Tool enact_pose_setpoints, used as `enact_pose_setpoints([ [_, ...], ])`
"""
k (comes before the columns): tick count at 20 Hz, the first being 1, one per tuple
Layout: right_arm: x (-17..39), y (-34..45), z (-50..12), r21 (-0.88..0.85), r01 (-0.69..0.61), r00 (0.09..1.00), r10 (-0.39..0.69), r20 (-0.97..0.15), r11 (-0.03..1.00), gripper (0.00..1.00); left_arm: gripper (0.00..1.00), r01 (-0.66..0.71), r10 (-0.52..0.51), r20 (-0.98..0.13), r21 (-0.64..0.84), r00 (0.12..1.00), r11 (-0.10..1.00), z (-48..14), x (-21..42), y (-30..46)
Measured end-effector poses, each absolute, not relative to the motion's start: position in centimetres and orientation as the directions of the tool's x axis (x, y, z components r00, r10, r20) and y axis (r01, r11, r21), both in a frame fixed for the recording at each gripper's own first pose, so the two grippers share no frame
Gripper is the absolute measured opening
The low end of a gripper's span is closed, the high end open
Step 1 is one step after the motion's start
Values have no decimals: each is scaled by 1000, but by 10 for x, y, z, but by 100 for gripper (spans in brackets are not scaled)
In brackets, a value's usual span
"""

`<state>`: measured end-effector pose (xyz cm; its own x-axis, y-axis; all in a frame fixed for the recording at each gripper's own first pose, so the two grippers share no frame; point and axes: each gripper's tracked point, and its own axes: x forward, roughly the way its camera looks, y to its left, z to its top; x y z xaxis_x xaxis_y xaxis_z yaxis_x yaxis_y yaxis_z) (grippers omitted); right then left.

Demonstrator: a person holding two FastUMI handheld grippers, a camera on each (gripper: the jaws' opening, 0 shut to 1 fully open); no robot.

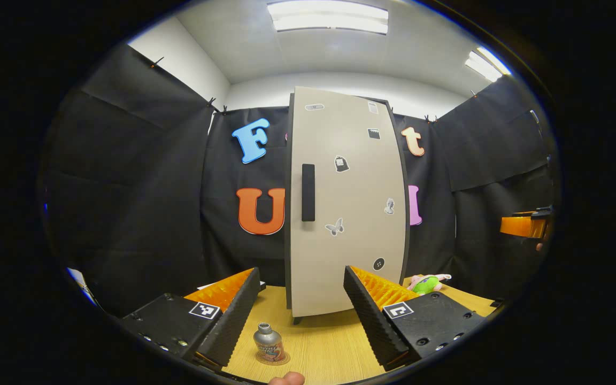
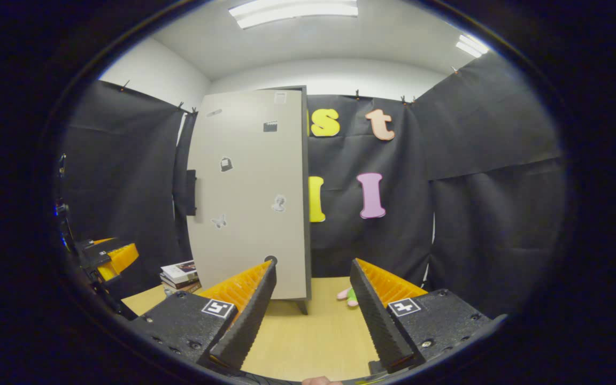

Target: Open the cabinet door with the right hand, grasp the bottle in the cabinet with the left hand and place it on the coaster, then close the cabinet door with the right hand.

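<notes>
Both grippers, left [image 1: 301, 313] and right [image 2: 312, 315], hold their jaws wide and empty above the bench [image 1: 329, 342]. Nearest, the bottle [image 1: 268, 344] stands on its coaster [image 1: 282, 360], apparently delivered. Beyond, the cabinet door [image 1: 348, 203] looks shut, so the task seems finished.

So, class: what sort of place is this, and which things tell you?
Probably a staged recording booth, not a real home: black cloth walls surround a wooden table holding one small cabinet, with office-style ceiling lights overhead.

You're seeing a shiny metal bottle [image 1: 267, 342], matt beige door [image 1: 348, 203], wood-grain table [image 1: 324, 342], ribbed black fingers [image 1: 372, 315].
</notes>
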<state>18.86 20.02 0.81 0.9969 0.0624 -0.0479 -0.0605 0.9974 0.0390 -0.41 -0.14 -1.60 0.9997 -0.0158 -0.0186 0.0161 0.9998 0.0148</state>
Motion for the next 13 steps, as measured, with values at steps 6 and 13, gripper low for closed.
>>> enact_pose_setpoints([
  [6,171,173,-3,79,-2,998,7,-67,997,90,95,41,-41,-31,7,999,999,-18,-12,-20],
  [13,176,173,-3,88,-14,999,17,-35,996,90,95,42,-42,-40,3,998,999,-22,-11,-23],
])
